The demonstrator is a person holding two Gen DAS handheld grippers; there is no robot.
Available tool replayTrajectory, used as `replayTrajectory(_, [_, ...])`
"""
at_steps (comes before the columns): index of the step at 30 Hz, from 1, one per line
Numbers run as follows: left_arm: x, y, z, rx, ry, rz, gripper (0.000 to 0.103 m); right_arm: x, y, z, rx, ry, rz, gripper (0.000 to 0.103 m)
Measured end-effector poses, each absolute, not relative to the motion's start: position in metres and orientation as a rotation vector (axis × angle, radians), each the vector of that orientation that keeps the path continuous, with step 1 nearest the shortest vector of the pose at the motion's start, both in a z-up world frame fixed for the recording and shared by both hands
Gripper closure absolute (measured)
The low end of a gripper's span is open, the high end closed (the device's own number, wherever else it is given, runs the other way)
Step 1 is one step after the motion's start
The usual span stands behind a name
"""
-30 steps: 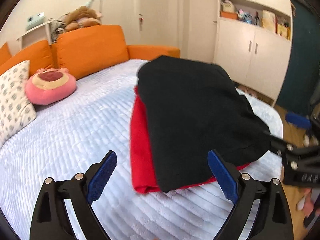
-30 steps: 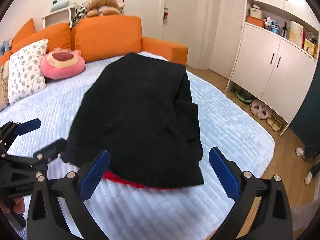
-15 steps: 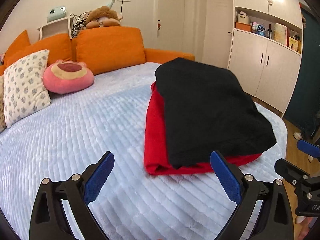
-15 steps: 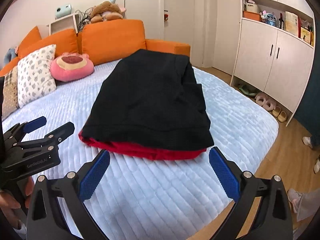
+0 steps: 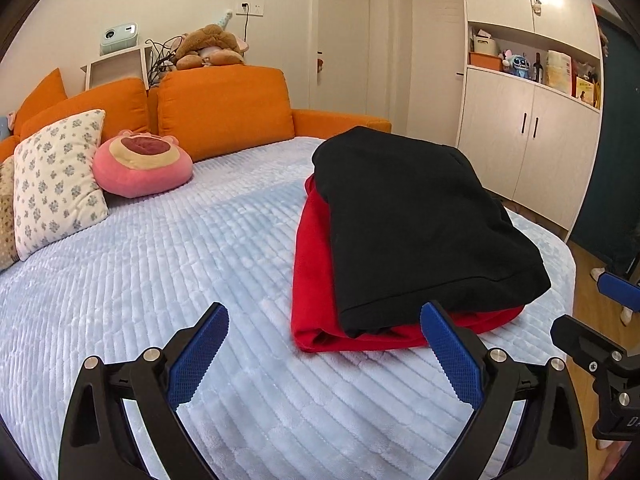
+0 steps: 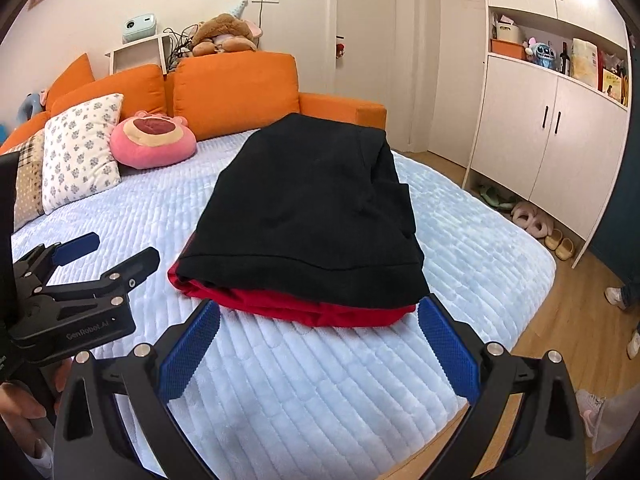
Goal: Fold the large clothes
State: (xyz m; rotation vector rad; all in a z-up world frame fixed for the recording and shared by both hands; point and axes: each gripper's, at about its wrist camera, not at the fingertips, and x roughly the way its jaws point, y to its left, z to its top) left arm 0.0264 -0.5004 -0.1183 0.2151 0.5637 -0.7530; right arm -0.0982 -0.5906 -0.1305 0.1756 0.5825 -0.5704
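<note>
Right wrist: red garment [image 6: 320, 312] mostly hidden.

Two folded garments stacked on the bed [image 6: 320, 392], top garment [image 6: 312, 208] on the lower garment [image 6: 320, 312]. Left of the stack, a round cushion [image 6: 154, 140] and pillow [image 6: 80, 152]; behind, a sofa backrest [image 6: 236, 88]. Right of the bed, cupboards [image 6: 560, 152], slippers [image 6: 532, 220] at their foot.

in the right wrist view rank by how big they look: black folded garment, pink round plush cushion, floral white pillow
1. Black folded garment, clearly largest, though nearest the camera.
2 and 3. Floral white pillow and pink round plush cushion look too alike to rank.
</note>
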Motion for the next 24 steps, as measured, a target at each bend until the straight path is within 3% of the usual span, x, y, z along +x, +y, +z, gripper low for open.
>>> replayTrajectory(13, [0.008,-0.482,-0.099,0.144,0.429,-0.708,0.005,-0.121,-0.571,-0.110,0.113,0.396,-0.571,0.005])
replayTrajectory(24, [0.003,-0.485,-0.103,0.161,0.436,-0.706,0.005,-0.123,-0.566,-0.116,0.110,0.405,-0.568,0.005])
